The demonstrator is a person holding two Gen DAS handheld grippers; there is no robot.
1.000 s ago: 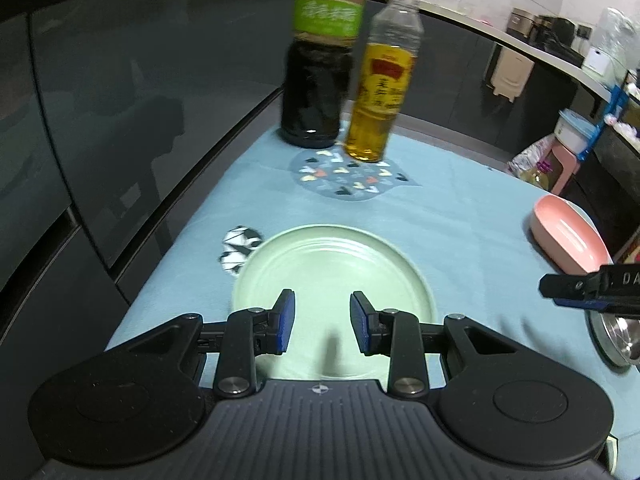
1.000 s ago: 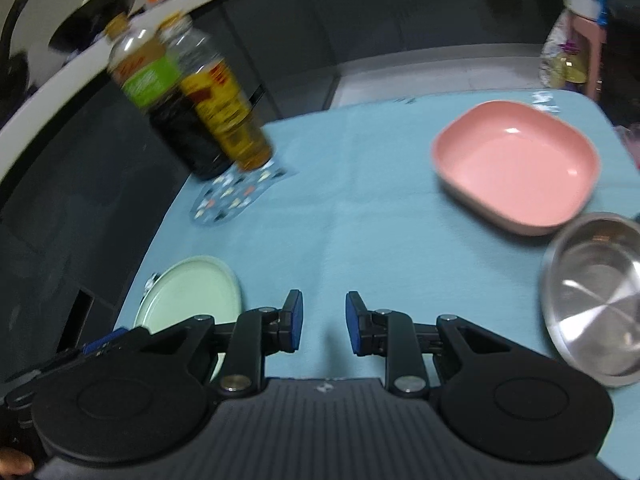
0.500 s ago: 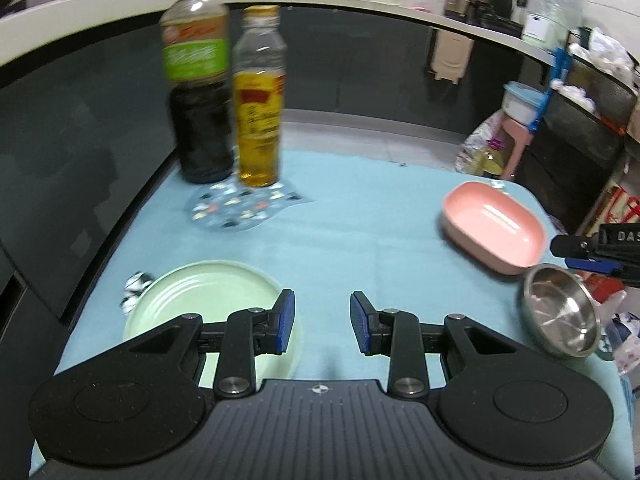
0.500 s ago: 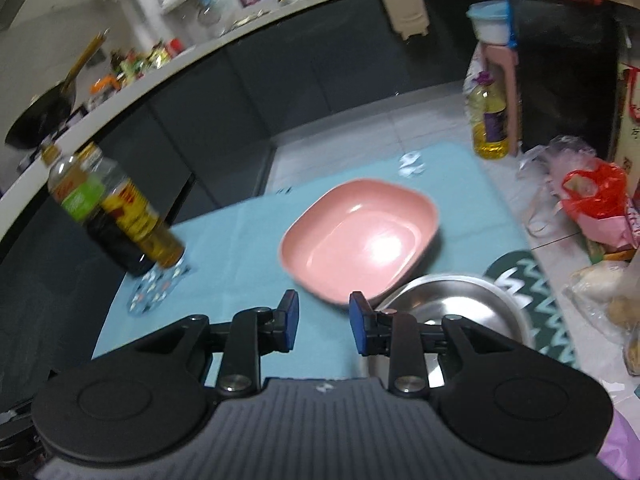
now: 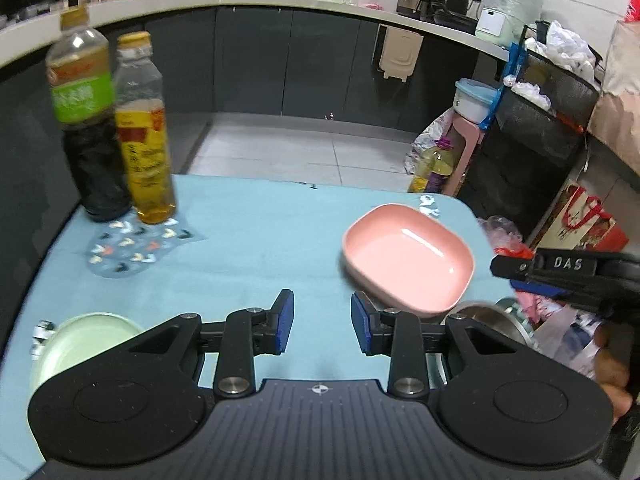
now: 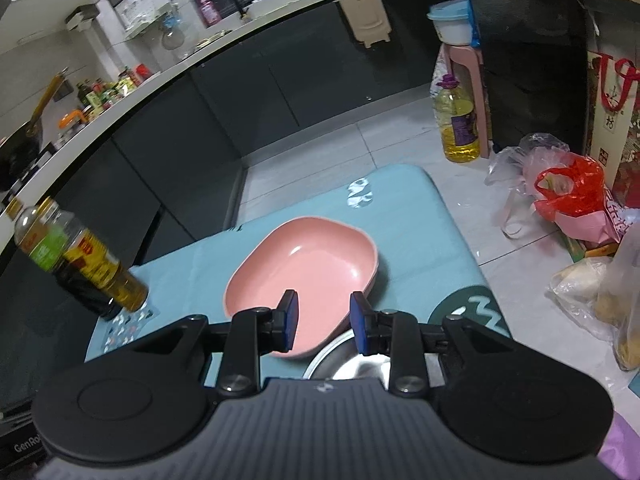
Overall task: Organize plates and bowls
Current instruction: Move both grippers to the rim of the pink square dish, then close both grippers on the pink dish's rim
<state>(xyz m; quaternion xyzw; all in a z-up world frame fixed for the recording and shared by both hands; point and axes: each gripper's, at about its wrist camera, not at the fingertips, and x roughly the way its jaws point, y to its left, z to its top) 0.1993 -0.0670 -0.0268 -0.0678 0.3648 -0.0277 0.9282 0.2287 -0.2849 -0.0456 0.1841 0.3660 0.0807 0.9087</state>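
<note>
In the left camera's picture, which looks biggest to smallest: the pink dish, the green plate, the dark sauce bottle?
1. Dark sauce bottle, tallest in the picture.
2. Pink dish.
3. Green plate, though the gripper hides much of it, so its rank is unsure.

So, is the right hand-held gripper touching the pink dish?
Apart. The left wrist view shows the right hand-held gripper beside the pink dish, and a strip of blue cloth shows between its tip and the dish rim.
</note>
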